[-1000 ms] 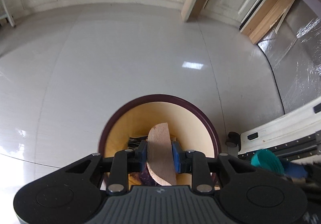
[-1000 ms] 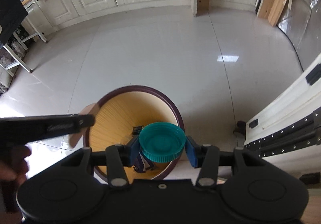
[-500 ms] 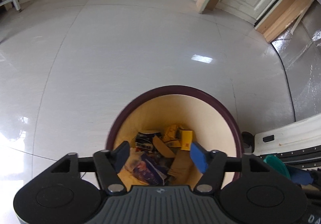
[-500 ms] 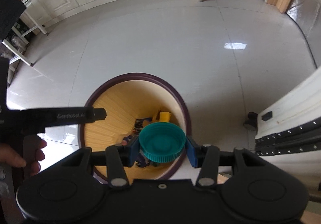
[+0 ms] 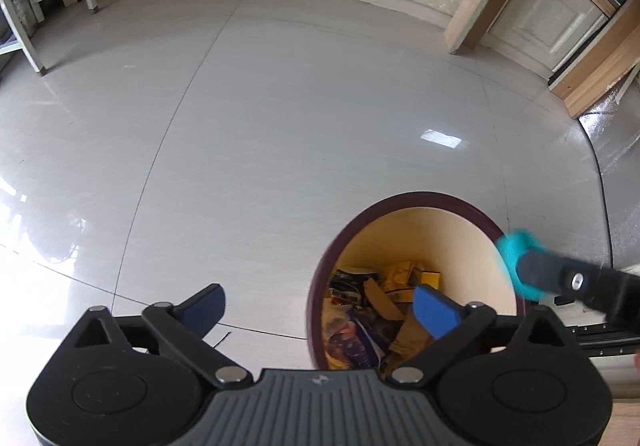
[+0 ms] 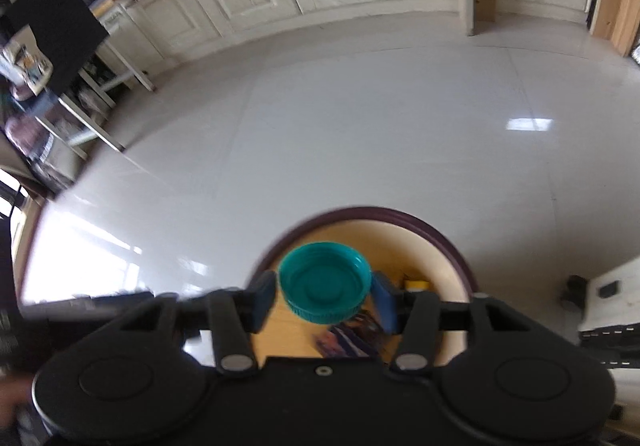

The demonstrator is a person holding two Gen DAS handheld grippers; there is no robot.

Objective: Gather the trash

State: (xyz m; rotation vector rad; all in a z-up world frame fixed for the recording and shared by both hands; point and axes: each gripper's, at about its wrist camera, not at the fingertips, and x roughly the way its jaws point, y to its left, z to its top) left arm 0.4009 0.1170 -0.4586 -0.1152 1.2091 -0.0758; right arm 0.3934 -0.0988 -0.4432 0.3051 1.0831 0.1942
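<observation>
Holding my left gripper (image 5: 318,306) spread wide with nothing between its blue pads, I have it over the pale floor tiles (image 5: 280,118) just left of the trash bin (image 5: 420,200), its right pad reaching over the bin's dark rim. Inside the bin I see a heap of trash (image 5: 372,310): purple and dark wrappers, brown cardboard scraps, yellow packets. Further right, at the bin's far edge, the blurred teal lid (image 5: 514,246) shows in the tip of my other tool. In my right wrist view, my right gripper (image 6: 324,296) is clamped on that teal lid (image 6: 324,282), one pad against each side of it, the lid's hollow face turned toward the camera. It hangs above the bin's (image 6: 440,236) open mouth, with a yellow packet (image 6: 416,284) and a purple wrapper (image 6: 348,338) visible below it
</observation>
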